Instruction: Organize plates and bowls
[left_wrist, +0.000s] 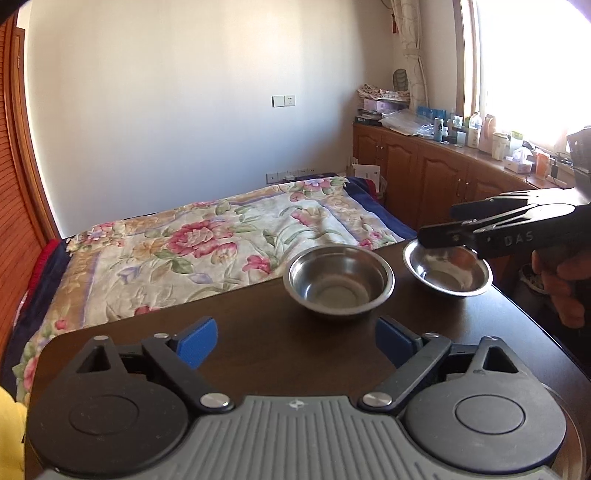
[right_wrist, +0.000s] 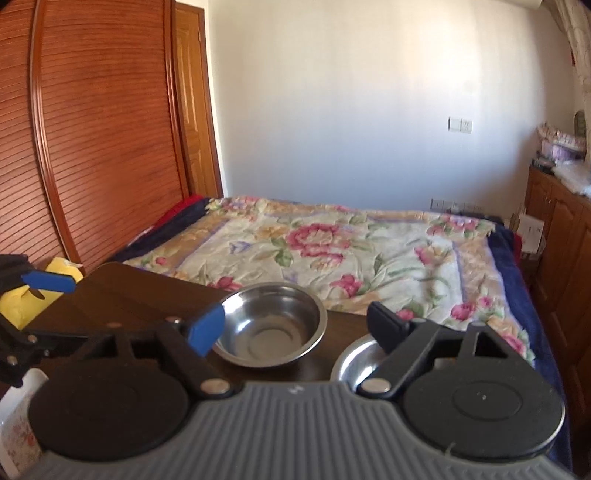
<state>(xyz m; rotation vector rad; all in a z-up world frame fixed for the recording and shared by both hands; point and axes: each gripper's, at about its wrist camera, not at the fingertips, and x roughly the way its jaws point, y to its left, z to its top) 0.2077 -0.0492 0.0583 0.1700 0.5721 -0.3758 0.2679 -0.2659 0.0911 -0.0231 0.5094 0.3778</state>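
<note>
1. Blue pads tip the left gripper (left_wrist: 295, 341), whose jaws stand wide with nothing between them, above the near part of the dark wooden table (left_wrist: 258, 354)
2. Steel makes up the first bowl (left_wrist: 339, 284), which sits upright just ahead of that gripper, near the table's far edge
3. Beside it to the right, close but apart, sits a second steel bowl (left_wrist: 448, 273)
4. Over that second bowl's rim hangs the right gripper (right_wrist: 295, 326), jaws spread wide, gripping nothing; whether it touches the rim I cannot tell
5. A person's hand (left_wrist: 563, 284) holds its handle at the right edge
6. Beyond the table lies a bed with a flowered blanket (left_wrist: 207, 243)
7. Farthest off, wooden cabinets (left_wrist: 436, 177) carry bottles and boxes under the window
</note>
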